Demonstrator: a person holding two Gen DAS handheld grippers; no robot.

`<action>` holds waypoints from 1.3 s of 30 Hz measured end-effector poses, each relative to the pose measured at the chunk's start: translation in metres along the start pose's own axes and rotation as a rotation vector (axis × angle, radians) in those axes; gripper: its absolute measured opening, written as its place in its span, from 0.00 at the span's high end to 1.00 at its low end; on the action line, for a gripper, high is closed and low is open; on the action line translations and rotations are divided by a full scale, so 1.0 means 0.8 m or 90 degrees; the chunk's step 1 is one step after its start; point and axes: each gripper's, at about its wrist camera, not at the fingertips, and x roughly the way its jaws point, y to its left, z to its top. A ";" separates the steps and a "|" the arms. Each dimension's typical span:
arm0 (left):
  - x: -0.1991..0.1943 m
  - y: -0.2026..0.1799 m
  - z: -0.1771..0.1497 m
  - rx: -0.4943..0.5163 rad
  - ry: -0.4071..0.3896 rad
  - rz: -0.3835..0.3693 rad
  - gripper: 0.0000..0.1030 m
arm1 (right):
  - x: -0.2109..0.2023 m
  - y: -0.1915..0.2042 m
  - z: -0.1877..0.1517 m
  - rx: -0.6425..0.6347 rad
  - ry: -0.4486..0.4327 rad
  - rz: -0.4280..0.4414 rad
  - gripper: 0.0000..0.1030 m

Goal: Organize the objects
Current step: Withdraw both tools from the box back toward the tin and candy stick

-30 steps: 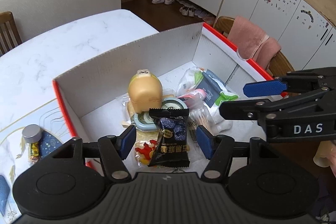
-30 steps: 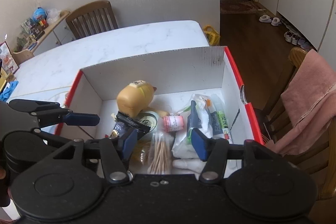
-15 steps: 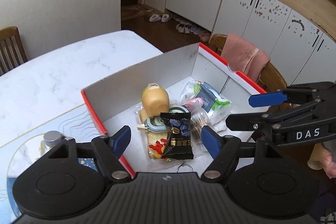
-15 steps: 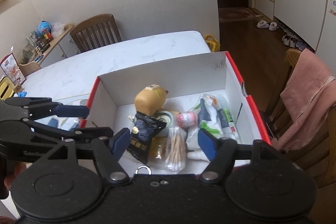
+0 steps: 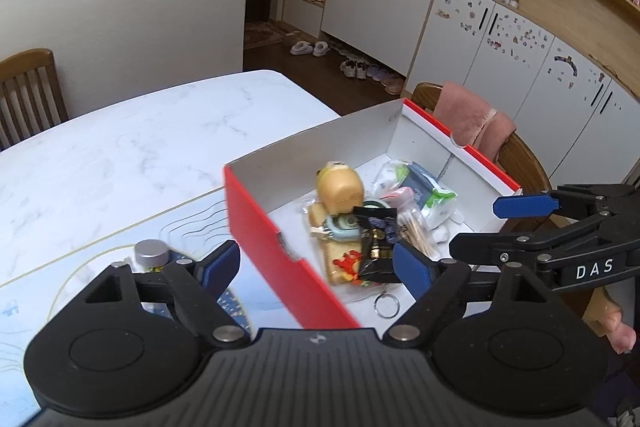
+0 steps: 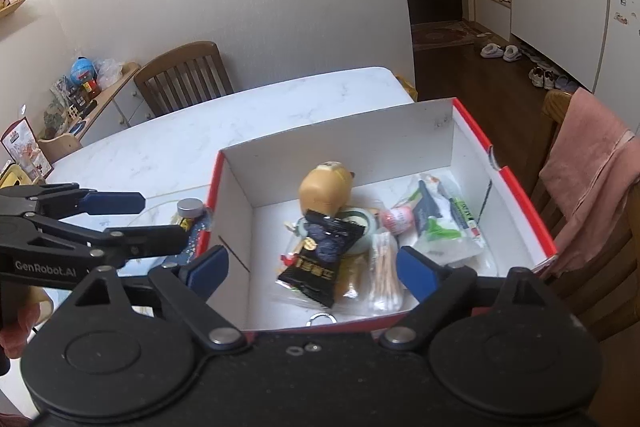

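while both jaws have just been opening and hold nothing, the left gripper (image 5: 318, 265) and right gripper (image 6: 314, 269) hover over the red box (image 6: 520, 187) of snacks.

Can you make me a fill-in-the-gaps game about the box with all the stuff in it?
1. The box is white inside and ____ outside.
2. The black snack packet lies ____ the box.
3. A pink towel hangs over a ____.
4. Both the left gripper and the right gripper are holding ____.

Missing words: red; inside; chair; nothing

One box (image 6: 436, 143); one black packet (image 6: 320, 259); one yellow toy (image 6: 326, 185); one swab bag (image 6: 386, 273); two chairs (image 6: 186, 73).
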 end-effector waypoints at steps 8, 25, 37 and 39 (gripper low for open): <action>-0.020 0.045 -0.015 -0.022 -0.009 0.001 0.01 | 0.006 0.043 -0.004 -0.003 -0.001 -0.011 0.12; -0.022 0.164 -0.064 -0.048 -0.009 0.066 0.01 | 0.049 0.141 0.012 -0.020 0.017 -0.008 0.12; 0.023 0.211 -0.084 -0.038 0.008 0.109 0.01 | 0.126 0.205 0.050 -0.040 0.063 0.010 0.12; 0.031 0.210 -0.085 -0.034 0.007 0.110 0.01 | 0.141 0.211 0.059 -0.038 0.077 0.019 0.12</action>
